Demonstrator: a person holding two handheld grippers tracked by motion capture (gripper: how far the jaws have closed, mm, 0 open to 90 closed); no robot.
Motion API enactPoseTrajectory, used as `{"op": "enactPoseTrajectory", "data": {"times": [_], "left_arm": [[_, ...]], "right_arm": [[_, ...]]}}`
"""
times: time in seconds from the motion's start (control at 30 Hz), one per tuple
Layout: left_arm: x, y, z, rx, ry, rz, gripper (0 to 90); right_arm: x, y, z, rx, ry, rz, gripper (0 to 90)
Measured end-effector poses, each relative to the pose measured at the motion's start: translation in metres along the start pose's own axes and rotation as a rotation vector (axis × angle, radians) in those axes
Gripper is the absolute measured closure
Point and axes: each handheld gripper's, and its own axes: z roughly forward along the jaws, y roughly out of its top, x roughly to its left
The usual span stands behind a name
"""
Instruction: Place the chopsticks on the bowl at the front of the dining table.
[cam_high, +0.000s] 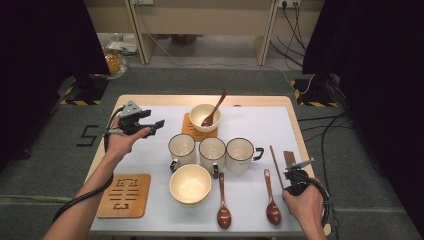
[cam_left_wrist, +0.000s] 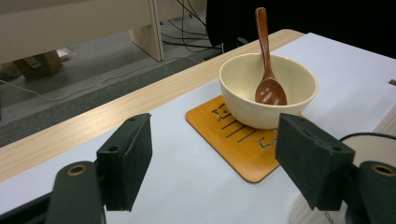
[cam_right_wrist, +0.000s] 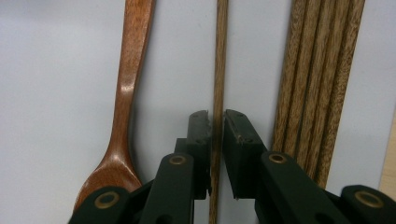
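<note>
The right claw (cam_right_wrist: 215, 122) has its two black jaws closed around a single thin dark wooden chopstick (cam_right_wrist: 219, 70), which lies lengthwise on the white table cover (cam_right_wrist: 56, 70) near the right edge of the table; in the high view the same right claw (cam_high: 298, 170) sits at the near end of that stick. Just right of it lies a bundle of brown wooden chopsticks (cam_right_wrist: 317, 79), close but apart from the gripped one, and to the left a reddish-brown wooden spoon (cam_right_wrist: 126, 107) lies parallel. The step in hand looks like lifting the lone chopstick, so the pinch should stay centred on the stick, and the lift should go straight up, so the stick neither rolls nor drags into the bundle or the spoon; because the hold is near one end, the far end may droop, and a slow rise would help. The left claw (cam_left_wrist: 212, 158) hangs wide open and empty over the left part of the table, facing a cream ceramic bowl (cam_left_wrist: 268, 91) that stands on an orange wooden coaster (cam_left_wrist: 233, 140) with a wooden spoon leaning in it.
</note>
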Motion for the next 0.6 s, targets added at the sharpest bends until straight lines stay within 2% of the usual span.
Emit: {"op": "enactPoseTrajectory", "data": {"times": [0.27, 0.6], "left_arm": [[0.002, -0.011, -0.014, -0.009, 0.016, 0.0, 27.1], [0.005, -0.022, -0.022, -0.005, 0.024, -0.013, 27.0]], "right_arm": [[0.001, 0.006, 0.001, 0.04, -0.012, -0.001, 81.9], [0.0, 0.009, 0.001, 0.058, -0.013, 0.008, 85.1]]}}
